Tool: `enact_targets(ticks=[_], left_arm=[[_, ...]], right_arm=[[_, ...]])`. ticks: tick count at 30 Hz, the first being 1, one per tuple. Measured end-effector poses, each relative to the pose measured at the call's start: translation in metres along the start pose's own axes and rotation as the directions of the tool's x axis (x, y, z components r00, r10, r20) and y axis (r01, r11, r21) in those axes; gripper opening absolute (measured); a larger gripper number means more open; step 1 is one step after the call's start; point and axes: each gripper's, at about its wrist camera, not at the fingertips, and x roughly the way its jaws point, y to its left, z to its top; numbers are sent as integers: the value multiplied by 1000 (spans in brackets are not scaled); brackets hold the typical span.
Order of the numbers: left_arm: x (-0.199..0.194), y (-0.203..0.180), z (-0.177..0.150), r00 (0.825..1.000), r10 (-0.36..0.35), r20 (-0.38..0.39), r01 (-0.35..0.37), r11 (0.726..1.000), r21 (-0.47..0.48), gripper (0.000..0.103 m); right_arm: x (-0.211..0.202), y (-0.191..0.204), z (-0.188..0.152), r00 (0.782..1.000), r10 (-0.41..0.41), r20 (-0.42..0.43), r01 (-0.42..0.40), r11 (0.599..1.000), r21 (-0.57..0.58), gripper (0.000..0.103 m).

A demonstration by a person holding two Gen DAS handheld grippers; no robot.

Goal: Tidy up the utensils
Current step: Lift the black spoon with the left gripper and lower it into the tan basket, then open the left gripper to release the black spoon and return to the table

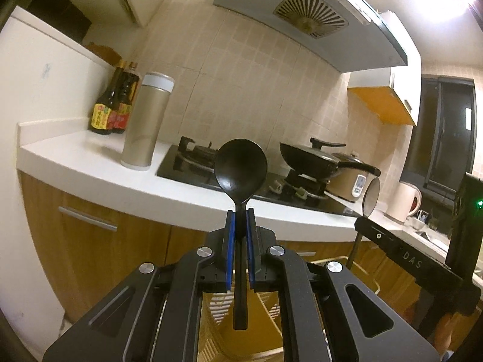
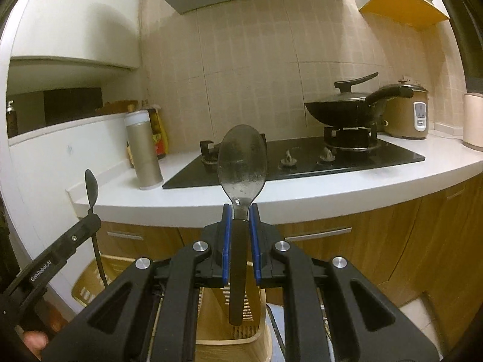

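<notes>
Both grippers are carrying spoons, bowls up, handles hanging down over the tan slatted utensil holder; this looks like the drop-in step.

- Left gripper is clamping the black spoon at its neck; handle end is dangling just above the holder's slats.
- Right gripper is clamping the metal spoon just below the bowl, on the top of its dark handle; handle tip is hanging over the holder's opening.
- Holder is sitting below the white countertop, in front of the wooden cabinets.

Next move, my read: lower each handle into a compartment, then let the pads go. Which compartment each is lined up with, I can't tell. Risk: a handle catching the rim.

Counts: two spoons, two grippers, one holder, one wok, one rice cooker, one thermos, two sauce bottles.
</notes>
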Motion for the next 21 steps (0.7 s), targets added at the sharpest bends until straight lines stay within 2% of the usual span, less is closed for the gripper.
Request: enact_targets(ticks=[4,5,7,9,13,15,17,21], left_arm=[[-1,1,-2,1000,2,-8,-2,1000,7,7],[-3,1,-2,1000,0,-9,0,1000,10,15],[-5,1,-2,1000,1,-11,-1,1000,11,25],[-10,4,-2,1000,-2,-19,2,1000,3,30],[-22,8,-3,999,10,-37,-10,1000,-5,30],[-29,10,-3,999,12,-51,-12,1000,-5,31],[-38,12,-3,997,15,-72,-15,1000,-1,34],[-57,15,-2,992,23,-123,-24,1000,-6,34]], right_arm=[[-1,0,-5,1000,9,-11,-9,1000,0,10],[-1,0,-6,1000,12,-15,-12,1000,-2,10],[-4,2,-8,1000,12,-21,-12,1000,-9,10],[-6,1,-10,999,27,-39,-27,1000,-3,11],[-13,-3,-13,997,45,-71,-44,999,16,11],[-19,-3,-16,995,48,-88,-47,999,20,16],[-26,-4,-18,994,49,-93,-47,999,26,27],[-45,-8,-20,991,67,-113,-60,996,67,30]])
